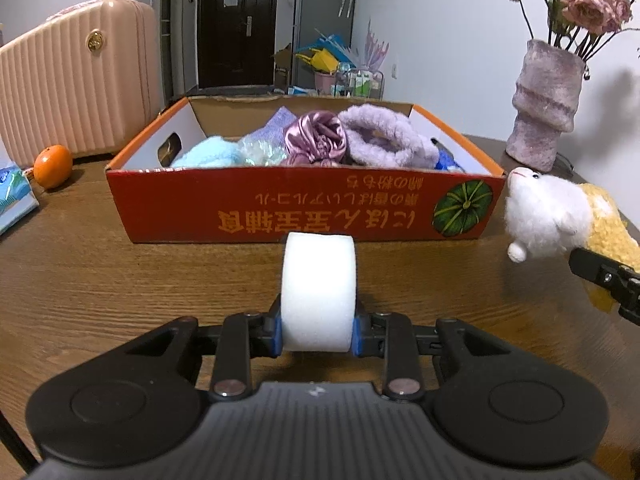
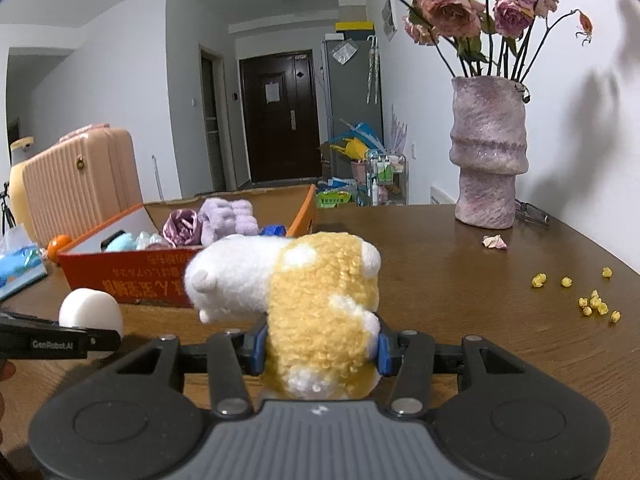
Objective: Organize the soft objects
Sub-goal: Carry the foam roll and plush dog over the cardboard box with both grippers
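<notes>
My left gripper (image 1: 318, 334) is shut on a white foam roll (image 1: 318, 292), held just above the wooden table in front of the orange cardboard box (image 1: 280, 204). The box holds several soft items: a purple fluffy band (image 1: 386, 136), a pink satin scrunchie (image 1: 316, 138) and a light blue plush (image 1: 210, 154). My right gripper (image 2: 320, 350) is shut on a white and yellow plush toy (image 2: 316, 304), to the right of the box. The plush also shows in the left wrist view (image 1: 552, 216), and the foam roll in the right wrist view (image 2: 90, 312).
A purple vase (image 2: 488, 160) with dried roses stands at the back right of the table (image 2: 460, 280). Yellow crumbs (image 2: 592, 300) and a petal (image 2: 494, 242) lie near it. An orange (image 1: 53, 166) and a tissue pack (image 1: 14, 192) sit left of the box. A pink suitcase (image 1: 76, 76) stands behind.
</notes>
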Demonstrator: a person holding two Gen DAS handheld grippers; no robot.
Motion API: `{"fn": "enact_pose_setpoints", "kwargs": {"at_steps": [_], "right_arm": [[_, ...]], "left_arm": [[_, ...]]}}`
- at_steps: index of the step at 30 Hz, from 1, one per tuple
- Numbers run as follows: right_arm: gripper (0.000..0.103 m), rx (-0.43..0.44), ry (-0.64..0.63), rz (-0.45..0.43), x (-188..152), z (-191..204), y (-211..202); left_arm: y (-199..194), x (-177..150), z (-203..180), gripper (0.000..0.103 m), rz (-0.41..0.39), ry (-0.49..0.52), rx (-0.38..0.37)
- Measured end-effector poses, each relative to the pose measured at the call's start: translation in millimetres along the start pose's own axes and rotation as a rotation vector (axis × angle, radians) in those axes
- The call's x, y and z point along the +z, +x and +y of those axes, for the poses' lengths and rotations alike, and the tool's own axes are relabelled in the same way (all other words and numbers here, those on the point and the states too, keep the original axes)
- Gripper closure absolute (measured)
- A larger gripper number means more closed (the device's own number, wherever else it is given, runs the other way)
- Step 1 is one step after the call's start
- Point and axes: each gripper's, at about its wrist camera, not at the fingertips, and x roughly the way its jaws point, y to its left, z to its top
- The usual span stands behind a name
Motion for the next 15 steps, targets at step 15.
{"fn": "enact_pose_setpoints", "kwargs": {"at_steps": [15], "right_arm": [[0.055, -0.034, 0.019, -0.117, 8.3, 34.7, -10.9]], "left_arm": [[-25.9, 17.3, 23.7, 0.074, -0.109, -0.012, -0.051]]}}
